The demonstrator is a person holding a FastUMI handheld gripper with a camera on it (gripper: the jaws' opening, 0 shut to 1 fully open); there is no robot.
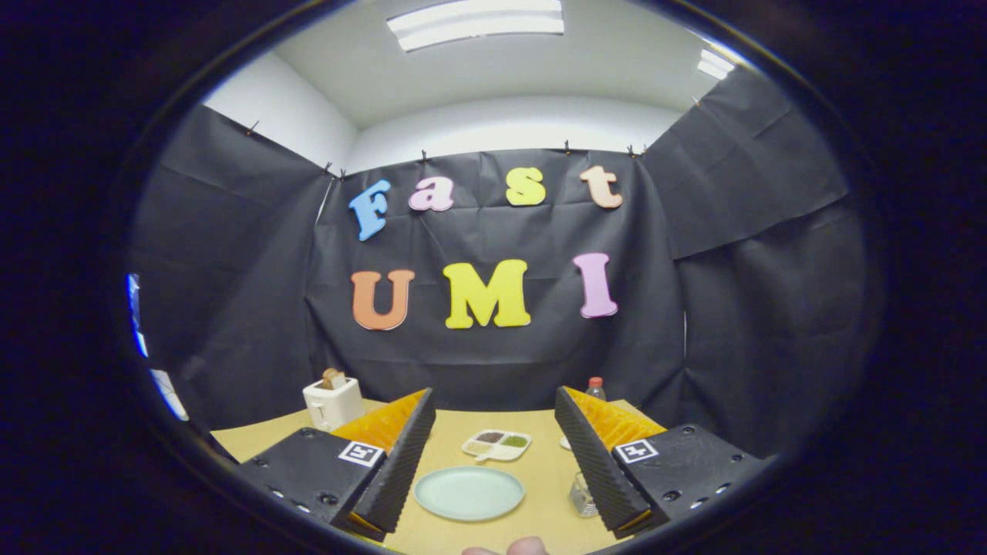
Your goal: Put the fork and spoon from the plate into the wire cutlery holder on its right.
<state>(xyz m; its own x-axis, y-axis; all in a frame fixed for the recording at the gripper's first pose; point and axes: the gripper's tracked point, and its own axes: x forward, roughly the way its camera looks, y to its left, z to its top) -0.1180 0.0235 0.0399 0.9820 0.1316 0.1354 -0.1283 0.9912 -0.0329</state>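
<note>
Gripper: held above the plate and well back from it, level, facing the booth wall; jaws wide apart, nothing between them.
Plate: pale green, flat on the table, seen through the gap between the fingers, nearer the left one.
Wire cutlery holder: just to the right of the plate, upright, partly covered by the right finger.
Fork and spoon: position cannot be told. The plate's face reads plain, and the holder's contents are too small and too covered to judge.
Other items: divided dish just beyond the plate; toaster beyond the plate and well to its left; bottle beyond the plate and to its right. A person's fingertips sit at the near side of the plate.
Step in hand (judgement): survey and approach, no grasp begun.
Recommended method: tip the gripper down toward the plate before committing, and confirm what lies on it. If cutlery is there, close across the handle, not along it, near mid-handle.
Risk: the holder stands close to the plate; a wide-open right finger could knock it on descent.
</note>
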